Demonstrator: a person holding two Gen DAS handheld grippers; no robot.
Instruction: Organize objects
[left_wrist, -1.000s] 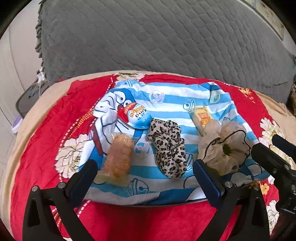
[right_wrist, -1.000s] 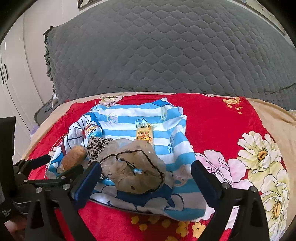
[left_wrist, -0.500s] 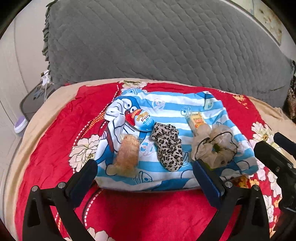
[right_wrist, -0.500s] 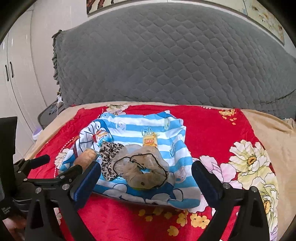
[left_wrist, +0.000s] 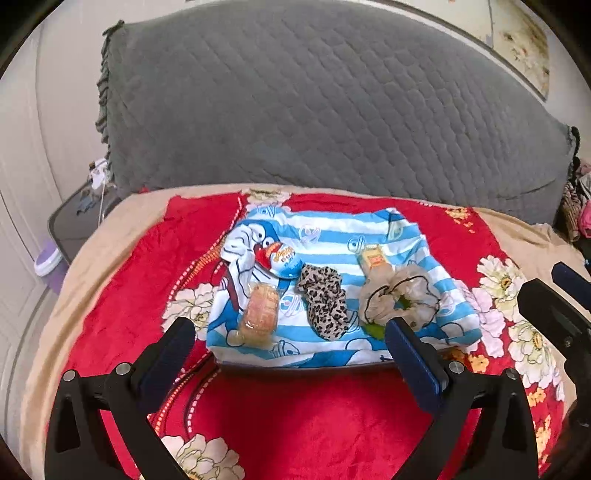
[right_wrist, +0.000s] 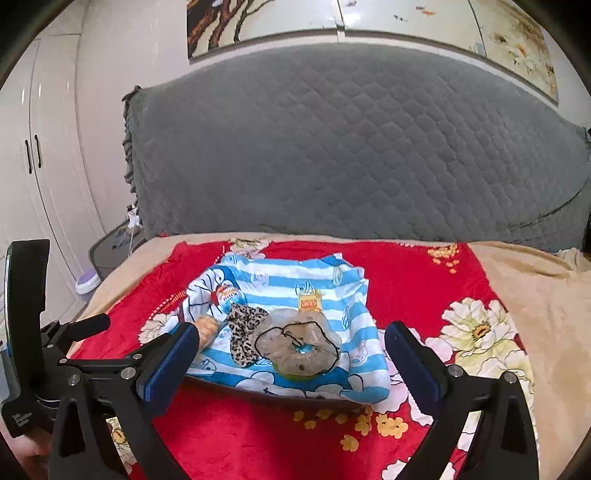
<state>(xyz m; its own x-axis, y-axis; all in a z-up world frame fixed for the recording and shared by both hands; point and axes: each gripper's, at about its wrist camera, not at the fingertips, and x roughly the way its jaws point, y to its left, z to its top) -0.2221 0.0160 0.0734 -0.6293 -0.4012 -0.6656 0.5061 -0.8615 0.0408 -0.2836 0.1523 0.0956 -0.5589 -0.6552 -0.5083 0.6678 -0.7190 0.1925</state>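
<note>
- Left gripper (left_wrist: 290, 354): we log it with jaws spread, empty, hovering short of the striped cloth (left_wrist: 332, 236).
- On the cloth, left to right: wrapped bun (left_wrist: 259, 310), egg-shaped pack (left_wrist: 282, 258), leopard scrunchie (left_wrist: 325, 299), yellow packet (left_wrist: 373, 258), sheer scrunchie (left_wrist: 400, 297).
- Right gripper (right_wrist: 288, 356): jaws spread, empty.
- Only the right view shows us the wardrobe doors (right_wrist: 33, 155) and the wall painting (right_wrist: 258, 18).
- Against the earlier frames, both grippers have drawn back; the items look smaller.

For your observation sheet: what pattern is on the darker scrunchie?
Leopard print, black spots on tan; the scrunchie shows best in the left wrist view.
</note>
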